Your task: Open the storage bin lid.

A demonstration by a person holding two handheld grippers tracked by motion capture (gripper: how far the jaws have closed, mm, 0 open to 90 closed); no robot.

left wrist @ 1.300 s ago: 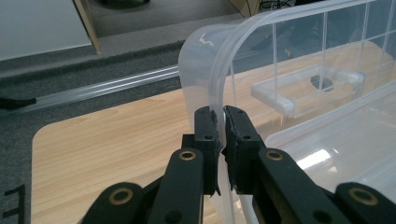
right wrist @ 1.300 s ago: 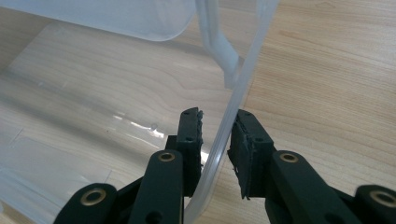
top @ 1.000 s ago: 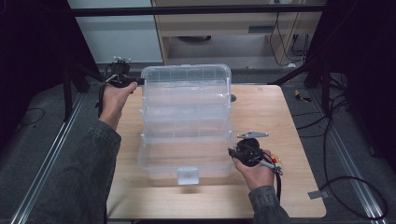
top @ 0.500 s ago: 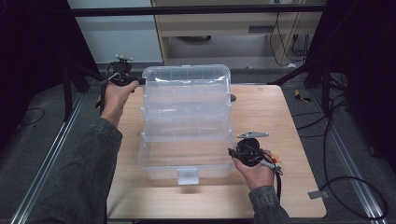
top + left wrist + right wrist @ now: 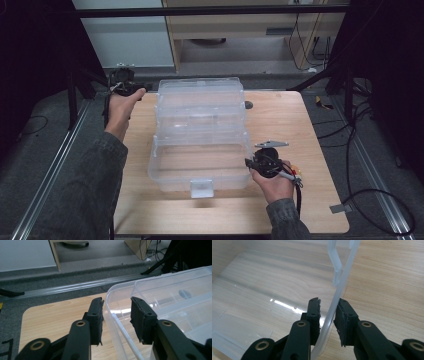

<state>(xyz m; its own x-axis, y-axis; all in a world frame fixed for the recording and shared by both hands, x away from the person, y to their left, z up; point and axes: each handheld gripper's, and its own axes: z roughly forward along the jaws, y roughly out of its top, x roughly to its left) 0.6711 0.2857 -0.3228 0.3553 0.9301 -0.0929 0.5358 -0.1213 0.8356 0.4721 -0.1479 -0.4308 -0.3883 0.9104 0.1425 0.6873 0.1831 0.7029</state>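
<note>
One clear plastic box [image 5: 200,135] lies open, holding nothing; right fingers [image 5: 328,315] pinch its rim, left fingers [image 5: 116,315] just parted astride it.

Dim, dark-edged high view; overhead light brightens the table [image 5: 300,150]. Glare streaks cross the clear box [image 5: 284,305]. Both gripper views sharp, with nearest foreground slightly soft.

- The high view looks down and forward on my table [image 5: 310,125], far above both tongs.
- My left gripper view sits close behind its jaws, facing the clear box [image 5: 160,297].
- My right gripper view sits close too, seeing the same box.
</note>
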